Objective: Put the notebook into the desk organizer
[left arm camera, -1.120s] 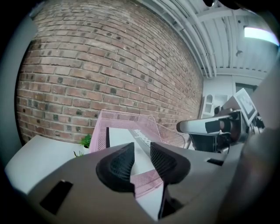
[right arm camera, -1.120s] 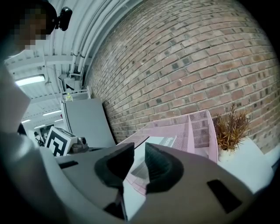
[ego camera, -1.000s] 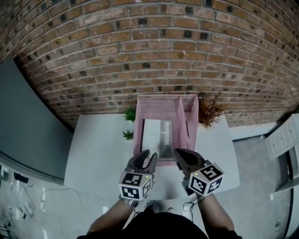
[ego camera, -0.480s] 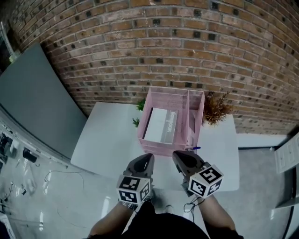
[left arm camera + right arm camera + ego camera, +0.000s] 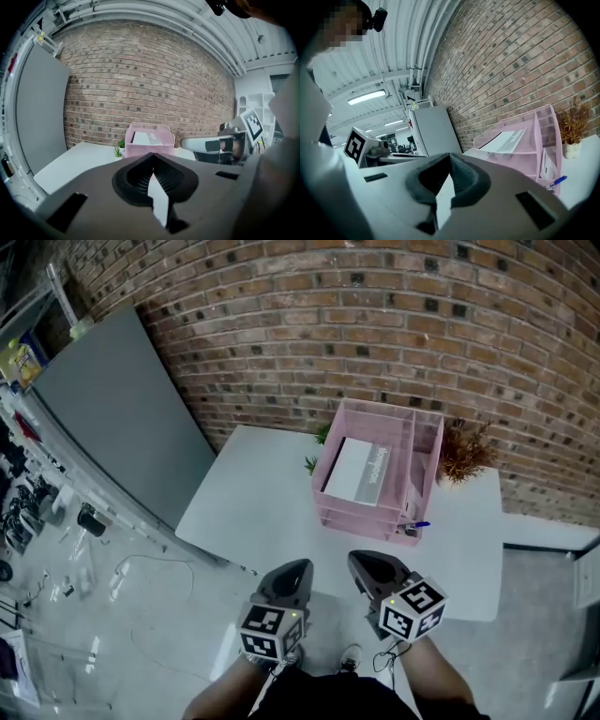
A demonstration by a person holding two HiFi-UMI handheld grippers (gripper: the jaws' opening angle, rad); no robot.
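The white and grey notebook (image 5: 357, 471) lies flat in the top tray of the pink mesh desk organizer (image 5: 410, 486), which stands on the white table (image 5: 253, 507). Both grippers are held side by side off the table's near edge, well short of the organizer. My left gripper (image 5: 292, 568) has just closed its jaws and is shut with nothing between them (image 5: 152, 157). My right gripper (image 5: 359, 562) is also shut and empty (image 5: 449, 157). The gripper views show the organizer (image 5: 149, 149) and the notebook (image 5: 506, 139) ahead, at a distance.
A blue pen (image 5: 418, 524) lies at the organizer's front right corner. A dried brown plant (image 5: 466, 451) and a small green plant (image 5: 320, 438) flank the organizer by the brick wall. A grey panel (image 5: 122, 418) leans at the left. Cables lie on the floor (image 5: 122, 577).
Both grippers have drawn back from the organizer to beyond the table's near edge. The left jaws went from open to shut. The notebook stays in the tray.
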